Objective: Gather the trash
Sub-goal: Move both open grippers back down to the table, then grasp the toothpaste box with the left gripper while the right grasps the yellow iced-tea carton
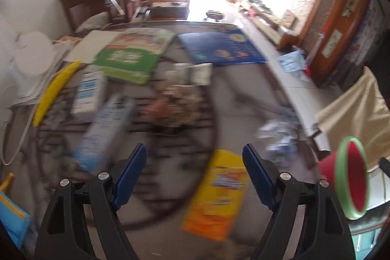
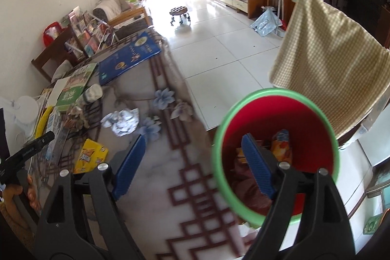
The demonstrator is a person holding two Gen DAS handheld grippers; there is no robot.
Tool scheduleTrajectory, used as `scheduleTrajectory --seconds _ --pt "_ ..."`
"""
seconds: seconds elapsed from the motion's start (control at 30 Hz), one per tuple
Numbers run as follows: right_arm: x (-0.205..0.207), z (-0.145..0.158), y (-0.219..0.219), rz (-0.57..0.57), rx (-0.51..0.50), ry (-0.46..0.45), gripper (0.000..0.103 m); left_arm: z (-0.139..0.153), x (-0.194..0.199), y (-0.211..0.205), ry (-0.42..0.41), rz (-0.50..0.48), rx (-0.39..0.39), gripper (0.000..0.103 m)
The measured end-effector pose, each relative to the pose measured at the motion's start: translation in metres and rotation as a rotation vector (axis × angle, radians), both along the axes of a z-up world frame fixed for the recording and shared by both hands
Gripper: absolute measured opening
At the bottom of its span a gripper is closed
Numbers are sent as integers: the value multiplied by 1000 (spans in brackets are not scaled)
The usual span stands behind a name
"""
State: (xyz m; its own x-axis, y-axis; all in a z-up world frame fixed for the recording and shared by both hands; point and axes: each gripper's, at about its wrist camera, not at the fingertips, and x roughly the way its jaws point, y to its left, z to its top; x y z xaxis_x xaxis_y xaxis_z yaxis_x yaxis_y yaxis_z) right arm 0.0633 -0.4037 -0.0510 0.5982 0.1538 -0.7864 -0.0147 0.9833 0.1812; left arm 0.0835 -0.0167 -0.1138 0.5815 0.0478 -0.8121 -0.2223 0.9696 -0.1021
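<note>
Right wrist view: right tool (image 2: pixel 195 162) released above red bin (image 2: pixel 275 118); left tool (image 1: pixel 195 174) released, empty.

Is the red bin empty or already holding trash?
Holding trash: the red bin shows an orange wrapper and dark crumpled material inside, well below the rim.

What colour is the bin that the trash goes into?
Red inside with a green rim; the bin shows best in the right wrist view.

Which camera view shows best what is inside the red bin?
The right wrist view: it looks down into the red bin, where wrappers lie at the bottom. The left wrist view shows the bin only from the side, at the edge, contents hidden.
</note>
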Motion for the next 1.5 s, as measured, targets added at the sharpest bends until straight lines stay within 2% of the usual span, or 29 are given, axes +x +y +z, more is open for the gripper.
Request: scheduleTrajectory --seconds 0.1,0.27,0.4,0.5,0.53,0.6,0.63,0.87,1.1,1.3,1.47,1.5 --pt "-3 -5 31 24 2 22 80 -12 5 48 52 23 42 72" --pt "-14 -12 80 45 1 48 80 -45 21 97 153 10 87 70" --pt "-22 -16 108 40 6 61 80 -67 34 121 205 -3 65 70" --pt "-26 -17 123 33 3 70 80 -75 45 124 221 -37 65 70" --pt "-27 -18 127 31 1 72 80 -78 48 125 225 -47 61 67" --pt "-28 -19 137 28 -6 82 80 -85 57 128 248 -63 28 51" --pt "-28 -20 142 28 -11 88 80 -86 59 130 249 -57 12 50" --pt "-21 -36 179 72 -11 139 80 -84 36 134 213 -43 -69 49" --pt "6 -82 213 79 100 283 80 -85 -14 138 219 -17 -130 49" --pt "29 -112 232 53 138 360 80 -88 -27 140 238 -15 -119 50" --pt "36 -125 250 86 99 389 80 -88 -24 142 237 -8 -123 51" --pt "37 -127 252 90 95 395 75 -87 -22 142 234 -8 -125 52"
